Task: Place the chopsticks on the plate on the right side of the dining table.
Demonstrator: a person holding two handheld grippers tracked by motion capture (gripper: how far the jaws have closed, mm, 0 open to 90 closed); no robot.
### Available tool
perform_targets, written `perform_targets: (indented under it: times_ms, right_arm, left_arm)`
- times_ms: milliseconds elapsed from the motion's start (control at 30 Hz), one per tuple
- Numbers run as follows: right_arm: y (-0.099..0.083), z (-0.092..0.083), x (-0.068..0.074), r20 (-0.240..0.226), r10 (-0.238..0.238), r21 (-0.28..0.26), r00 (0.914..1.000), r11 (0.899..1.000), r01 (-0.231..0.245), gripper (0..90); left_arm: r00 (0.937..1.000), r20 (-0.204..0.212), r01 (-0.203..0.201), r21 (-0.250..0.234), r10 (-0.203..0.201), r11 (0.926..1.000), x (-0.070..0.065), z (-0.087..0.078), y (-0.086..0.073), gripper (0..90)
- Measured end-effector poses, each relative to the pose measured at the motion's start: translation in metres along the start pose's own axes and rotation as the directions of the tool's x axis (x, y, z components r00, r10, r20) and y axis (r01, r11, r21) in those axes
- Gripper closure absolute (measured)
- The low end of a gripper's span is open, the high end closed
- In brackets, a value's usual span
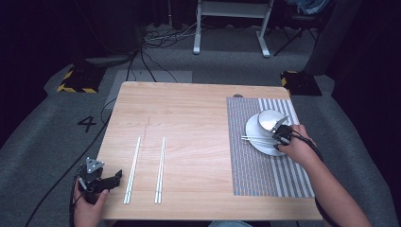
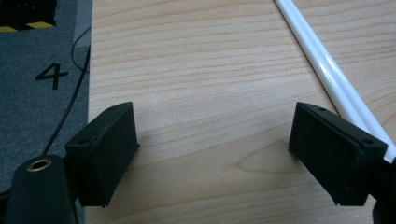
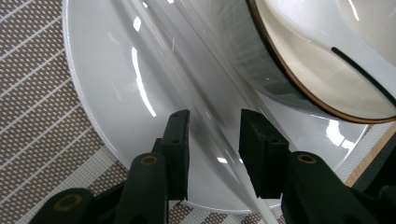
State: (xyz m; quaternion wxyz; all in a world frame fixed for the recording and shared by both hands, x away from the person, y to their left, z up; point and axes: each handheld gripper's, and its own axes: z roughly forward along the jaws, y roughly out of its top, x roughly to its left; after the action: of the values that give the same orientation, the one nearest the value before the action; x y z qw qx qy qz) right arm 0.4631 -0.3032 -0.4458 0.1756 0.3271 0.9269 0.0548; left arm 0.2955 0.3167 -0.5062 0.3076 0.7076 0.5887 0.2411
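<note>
Over the white plate [image 1: 265, 142] on the right-hand mat, we straddle a pair of white chopsticks [image 3: 205, 119] with the right gripper [image 3: 212, 140], jaws parted, not pinching: light, stiff, slippery sticks, best pinched mid-length; left gripper [image 2: 212, 149] gapes idle

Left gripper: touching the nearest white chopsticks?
Cannot tell. In the left gripper view the open left gripper has one jaw overlapping the white chopsticks; no gap or contact shows plainly. In the high view they lie beside it.
</note>
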Motion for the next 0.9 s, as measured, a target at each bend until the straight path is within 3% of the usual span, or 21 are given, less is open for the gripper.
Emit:
perform_targets:
  times_ms: [400, 733, 900]
  right_arm:
    - [-0.008, 0.001, -0.006, 0.053, 0.027, 0.008, 0.9982, 1.000, -0.028, 57.8]
    - [-0.013, -0.003, -0.013, 0.114, 0.082, 0.007, 0.9900, 0.996, -0.084, 54.2]
    - [-0.015, -0.002, -0.015, 0.136, 0.077, 0.014, 0.9878, 0.997, -0.080, 52.9]
  left_arm:
    - [1.0000, 0.000, 0.000, 0.000, 0.000, 1.0000, 0.000, 0.000, 0.000, 15.2]
    - [1.0000, 0.000, 0.000, 0.000, 0.000, 1.0000, 0.000, 0.000, 0.000, 15.2]
    - [1.0000, 0.000, -0.001, 0.000, 0.001, 1.0000, 0.000, 0.000, 0.000, 15.2]
